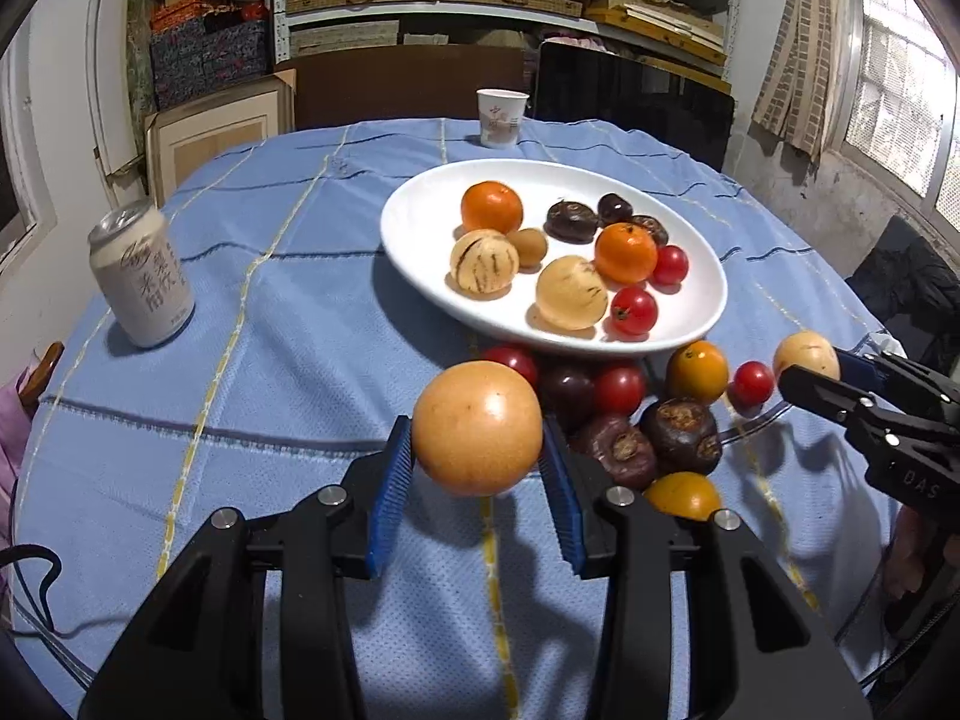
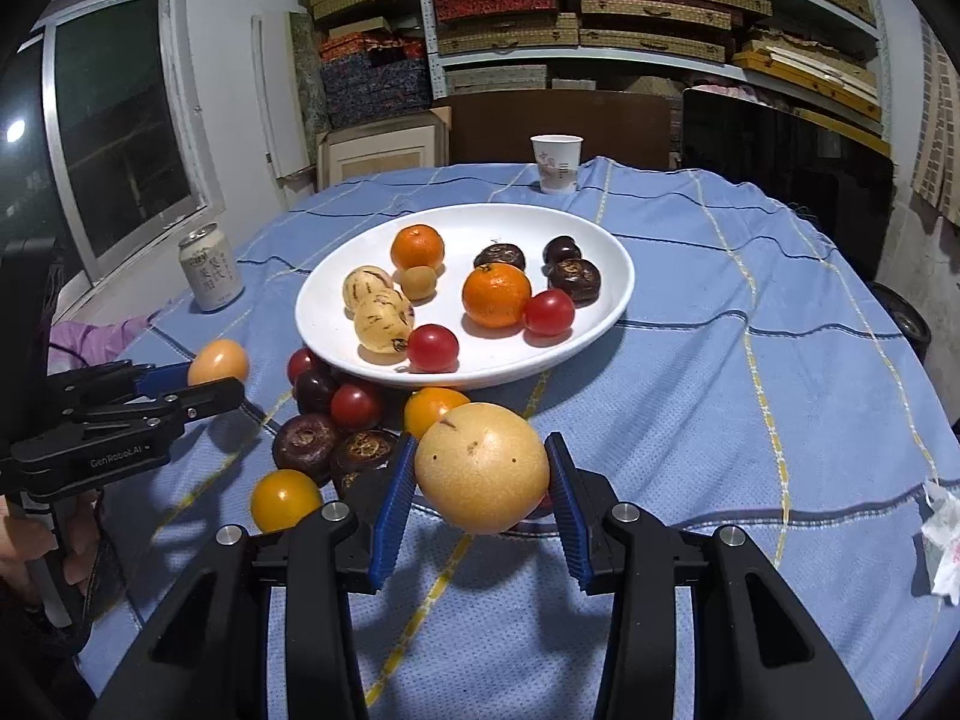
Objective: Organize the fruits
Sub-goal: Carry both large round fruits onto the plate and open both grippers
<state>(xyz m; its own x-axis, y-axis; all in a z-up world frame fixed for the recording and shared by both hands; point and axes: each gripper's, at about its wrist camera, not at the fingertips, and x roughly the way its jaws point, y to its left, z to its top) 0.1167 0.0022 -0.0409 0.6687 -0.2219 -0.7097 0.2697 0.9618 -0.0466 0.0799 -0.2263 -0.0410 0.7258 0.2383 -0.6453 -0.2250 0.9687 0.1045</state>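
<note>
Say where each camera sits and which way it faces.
Left wrist: on the left gripper, looking forward and down over the table; its fingers clamp a round yellow fruit; the right gripper shows at right.
Right wrist: on the right gripper, facing likewise, clamping a pale round fruit; the left gripper and a hand show at left.
Shared: white plate, can, paper cup.
</note>
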